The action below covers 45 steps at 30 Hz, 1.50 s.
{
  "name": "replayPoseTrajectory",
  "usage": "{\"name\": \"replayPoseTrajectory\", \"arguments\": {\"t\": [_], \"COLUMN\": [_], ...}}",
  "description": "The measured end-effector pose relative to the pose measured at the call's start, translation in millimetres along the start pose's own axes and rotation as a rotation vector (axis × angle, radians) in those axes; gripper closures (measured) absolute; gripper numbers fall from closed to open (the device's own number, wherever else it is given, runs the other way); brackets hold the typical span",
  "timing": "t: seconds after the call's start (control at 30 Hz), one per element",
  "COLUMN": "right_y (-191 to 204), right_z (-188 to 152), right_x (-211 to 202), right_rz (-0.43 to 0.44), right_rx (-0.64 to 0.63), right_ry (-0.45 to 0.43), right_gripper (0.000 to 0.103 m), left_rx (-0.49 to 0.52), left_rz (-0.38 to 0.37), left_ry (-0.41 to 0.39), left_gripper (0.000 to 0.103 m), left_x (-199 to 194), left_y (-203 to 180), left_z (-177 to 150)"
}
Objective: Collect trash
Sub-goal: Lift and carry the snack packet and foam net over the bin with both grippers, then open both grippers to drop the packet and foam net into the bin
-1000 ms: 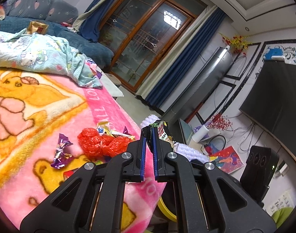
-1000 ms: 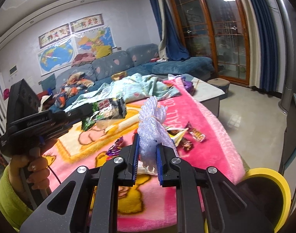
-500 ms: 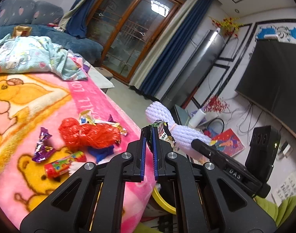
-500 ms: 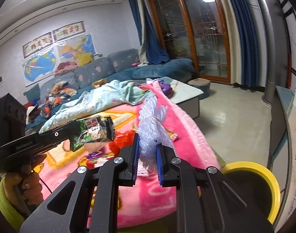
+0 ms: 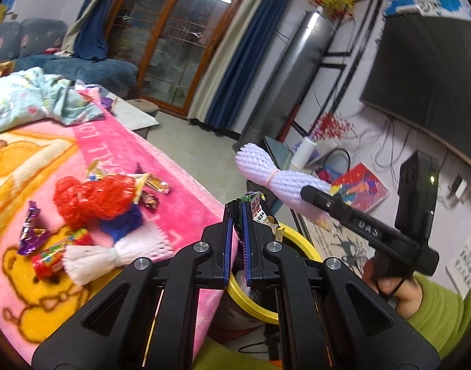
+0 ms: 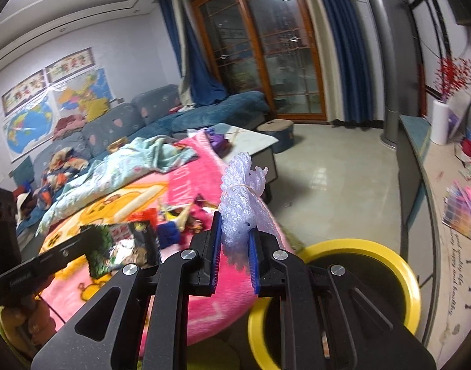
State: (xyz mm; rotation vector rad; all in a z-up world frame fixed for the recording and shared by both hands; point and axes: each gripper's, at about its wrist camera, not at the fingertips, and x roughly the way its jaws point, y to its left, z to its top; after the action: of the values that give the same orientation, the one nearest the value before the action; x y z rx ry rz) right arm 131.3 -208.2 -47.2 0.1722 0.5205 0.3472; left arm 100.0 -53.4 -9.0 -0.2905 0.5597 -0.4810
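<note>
Now, step: carrying trash to yellow-rimmed round bin (image 6: 411, 280), lower right.
Left gripper (image 5: 237, 215): clamped on crinkled printed snack wrapper (image 5: 260, 208).
Right gripper (image 6: 233, 236): clamped on white foam fruit net (image 6: 240, 191).
Advice: centre each over the opening before releasing.
Leftover: red mesh net (image 5: 93, 197), centre-left on pink blanket (image 5: 179, 212).

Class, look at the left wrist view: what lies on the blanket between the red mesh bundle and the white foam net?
A blue piece lies between the red mesh bundle and the white foam net on the pink blanket, seen in the left wrist view.
</note>
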Motion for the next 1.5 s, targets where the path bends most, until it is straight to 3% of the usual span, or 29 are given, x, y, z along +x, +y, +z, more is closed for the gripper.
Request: {"name": "replayPoseTrajectory", "arguments": {"t": [0.4,0.67,1.2,1.37,1.43,1.5], "right_y": [-58,-106,-165,-173,-178,-181], "right_z": [-21,-53,-92,-98,-99,-100], "right_x": [-8,-17,-3,0,1,0], "right_rz": [-0.108,-0.195,-0.212,-0.203,-0.210,-0.214], "right_rx": [0.089,0.162,0.358,0.406,0.420,0.436], "right_ry": [0.055,0.129,0.300,0.330,0.335,0.333], "right_gripper": [0.088,0.088,0.088,0.084,0.076,0.070], "left_rx": [0.098,0.156,0.186,0.196,0.191,0.182], "left_rz": [-0.029,-0.046,-0.096,-0.120,-0.138,-0.141], "left_ry": [0.130,0.230,0.441,0.473,0.483,0.487], "left_gripper": [0.100,0.100,0.100,0.100,0.100,0.093], "left_x": [47,82,150,164,170,175], "left_y": [-34,-50,-61,-66,-68,-67], "left_z": [-25,-45,-82,-87,-89,-90]}}
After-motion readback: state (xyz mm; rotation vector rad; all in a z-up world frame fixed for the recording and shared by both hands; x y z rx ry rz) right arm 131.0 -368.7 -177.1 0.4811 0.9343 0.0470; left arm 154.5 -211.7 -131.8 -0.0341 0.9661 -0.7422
